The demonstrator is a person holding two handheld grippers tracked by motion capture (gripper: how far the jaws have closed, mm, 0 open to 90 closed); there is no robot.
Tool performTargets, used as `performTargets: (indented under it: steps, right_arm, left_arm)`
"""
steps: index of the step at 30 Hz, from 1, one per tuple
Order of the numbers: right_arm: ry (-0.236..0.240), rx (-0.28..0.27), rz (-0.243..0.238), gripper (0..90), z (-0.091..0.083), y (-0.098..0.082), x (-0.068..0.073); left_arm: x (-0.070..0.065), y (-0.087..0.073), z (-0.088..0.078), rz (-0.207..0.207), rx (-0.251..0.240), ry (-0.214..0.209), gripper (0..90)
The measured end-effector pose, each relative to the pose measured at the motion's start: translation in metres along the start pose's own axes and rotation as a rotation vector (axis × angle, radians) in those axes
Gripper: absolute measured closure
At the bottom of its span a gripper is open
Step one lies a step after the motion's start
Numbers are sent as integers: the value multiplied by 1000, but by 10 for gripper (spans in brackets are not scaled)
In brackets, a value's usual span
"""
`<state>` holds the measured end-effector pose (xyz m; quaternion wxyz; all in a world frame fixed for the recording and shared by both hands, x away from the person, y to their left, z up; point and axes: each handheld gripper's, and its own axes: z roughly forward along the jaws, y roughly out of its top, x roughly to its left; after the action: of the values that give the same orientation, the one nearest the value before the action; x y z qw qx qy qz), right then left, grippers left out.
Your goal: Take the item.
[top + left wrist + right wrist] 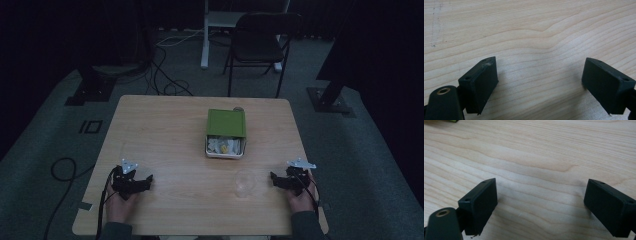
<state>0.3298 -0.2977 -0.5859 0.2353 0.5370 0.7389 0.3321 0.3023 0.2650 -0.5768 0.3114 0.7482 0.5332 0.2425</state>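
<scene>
Wooden table (165, 135), dim room. Left gripper (142, 183) and right gripper (276, 179) sit at the near edge, jaws wide apart, holding nothing. Clear glass (245, 183) stands just beside the right one; green-lidded box (226, 133) sits further back, mid-table.

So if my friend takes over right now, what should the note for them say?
Left tool: open, holding nothing, low over the table near its front left.
Right tool: open, holding nothing, near the front right.
Clear glass: on the table just left of the right tool, not touched.
White box: mid-table, its green lid slid back partway, small pale bits showing inside.
Done: nothing picked up so far, as things lie.
Left: probably grip the glass or work with the box; the right tool is nearest the glass.
</scene>
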Motion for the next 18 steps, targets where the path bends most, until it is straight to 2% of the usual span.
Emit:
performTargets:
  steps: [4, 9, 18]
  right_arm:
    - [0, 0, 0, 113, 0, 0, 0]
    - [0, 0, 0, 113, 0, 0, 0]
    - [0, 0, 0, 113, 0, 0, 0]
  left_arm:
    - [0, 0, 0, -1, 0, 2, 141]
    - [1, -2, -2, 19, 1, -16, 150]
    - [1, 1, -4, 36, 26, -30, 174]
